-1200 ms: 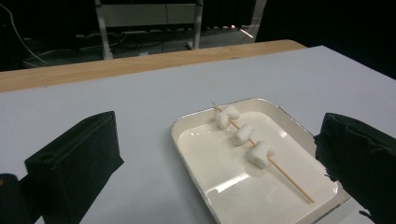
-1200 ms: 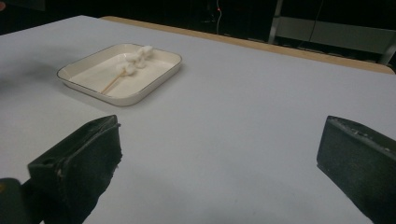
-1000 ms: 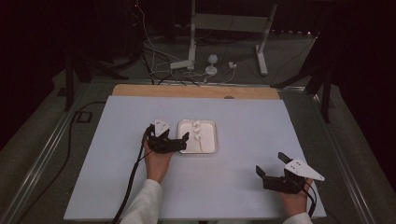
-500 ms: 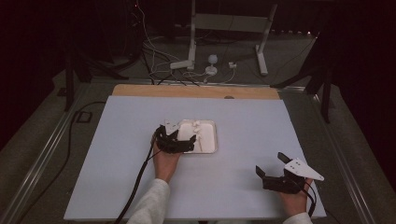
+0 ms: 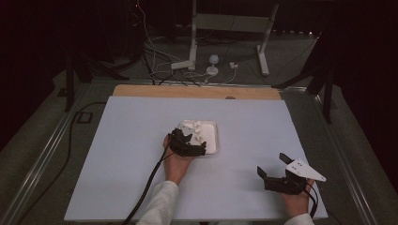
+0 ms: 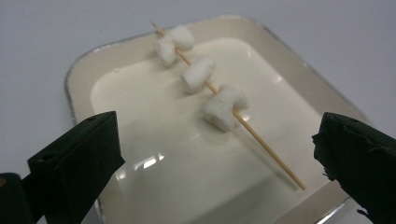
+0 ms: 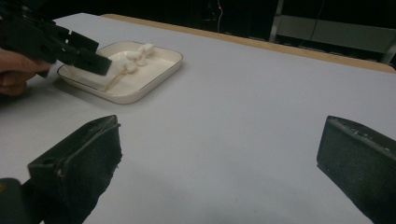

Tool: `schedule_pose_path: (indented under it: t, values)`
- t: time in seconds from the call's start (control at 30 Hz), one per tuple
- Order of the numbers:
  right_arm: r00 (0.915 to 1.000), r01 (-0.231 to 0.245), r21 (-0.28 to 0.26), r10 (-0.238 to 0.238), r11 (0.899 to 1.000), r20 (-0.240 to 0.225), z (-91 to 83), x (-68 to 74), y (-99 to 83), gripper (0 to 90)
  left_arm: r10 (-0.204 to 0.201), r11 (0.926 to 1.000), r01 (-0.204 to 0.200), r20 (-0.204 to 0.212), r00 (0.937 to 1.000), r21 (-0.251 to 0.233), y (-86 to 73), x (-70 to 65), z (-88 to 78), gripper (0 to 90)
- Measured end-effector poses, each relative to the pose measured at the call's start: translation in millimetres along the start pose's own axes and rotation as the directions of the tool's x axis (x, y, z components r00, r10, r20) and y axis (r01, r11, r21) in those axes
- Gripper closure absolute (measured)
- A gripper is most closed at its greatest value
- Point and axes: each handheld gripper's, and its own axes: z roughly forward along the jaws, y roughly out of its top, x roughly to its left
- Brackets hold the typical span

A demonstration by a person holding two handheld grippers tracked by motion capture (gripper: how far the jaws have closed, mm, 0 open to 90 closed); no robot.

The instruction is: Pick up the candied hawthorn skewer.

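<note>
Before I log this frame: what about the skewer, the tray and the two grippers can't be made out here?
- Skewer: its far tip passes behind the top marshmallows in the left gripper view.
- Tray: in the high view the left gripper covers its near-left part.
- Marshmallows in the high view: too small to count.
- Right gripper: both jaws cut off by the bottom edge in its own view.

Dark lab, metal stand (image 5: 197,28), floor cables (image 5: 155,70)
</note>
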Motion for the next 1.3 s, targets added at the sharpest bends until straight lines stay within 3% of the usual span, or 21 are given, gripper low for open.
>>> schedule_pose_path:
  t: [0.13,0.23,0.3,0.4,0.47,0.57,0.7,0.77,0.87,1.03,1.13,1.3]
  values:
    - [1.0,-0.001,-0.001,0.001,1.0,0.0,-0.5,-0.4,0.0,0.0,0.044,0.9979,-0.041,-0.05,0.9978,0.051,-2.4,-3.0,3.6,9.5]
    - [1.0,-0.002,-0.002,0.002,1.0,0.003,-0.7,-1.2,-0.3,0.0,0.058,0.9964,-0.054,-0.066,0.9961,0.066,-2.9,-0.3,0.6,26.8]
    - [1.0,-0.003,-0.001,0.003,1.0,0.004,-0.6,-1.4,-0.4,0.0,0.054,0.9961,-0.051,-0.039,0.9978,0.072,-3.7,3.1,-1.5,40.4]
    - [1.0,0.0,0.003,0.0,1.0,0.002,-0.4,-0.6,-0.3,0.0,0.036,0.9962,-0.033,-0.029,0.9989,0.081,-3.2,7.4,-4.5,52.3]
    - [1.0,-0.002,0.004,0.002,1.0,0.002,0.2,-0.2,-0.3,0.0,0.006,0.9977,-0.006,-0.001,1.0,0.067,-2.3,7.5,-5.2,48.3]
    - [1.0,0.002,0.007,-0.002,1.0,0.003,0.9,0.1,-0.4,0.0,-0.03,0.999,0.029,0.033,0.999,0.035,0.0,2.4,-3.4,33.0]
    - [1.0,0.002,0.009,-0.002,1.0,0.004,0.8,0.1,-0.5,0.0,-0.006,0.9977,0.006,-0.005,1.0,0.068,0.6,-5.3,6.6,25.9]
    - [1.0,0.0,0.008,0.0,1.0,0.004,0.1,-0.2,-0.5,0.0,0.011,0.997,-0.008,-0.044,0.999,0.077,1.3,-5.8,5.5,34.6]
    - [1.0,-0.005,0.008,0.005,1.0,0.006,-0.5,-1.6,-0.9,0.0,-0.004,0.9955,0.008,-0.04,0.9992,0.095,2.7,4.0,0.4,57.0]
    - [1.0,-0.006,0.007,0.006,1.0,0.005,-0.6,-1.3,-0.7,0.0,-0.023,0.9921,0.028,-0.047,0.9986,0.123,2.7,16.5,-4.9,82.7]
    - [1.0,-0.003,0.011,0.003,1.0,0.003,0.0,-0.6,-0.7,0.0,-0.047,0.9903,0.049,-0.022,0.9987,0.13,3.2,20.7,-5.8,89.6]
    - [1.0,-0.001,0.011,0.0,1.0,0.004,0.2,-0.7,-0.9,0.0,-0.092,0.9883,0.086,0.04,0.995,0.126,4.1,26.9,-14.5,90.0]
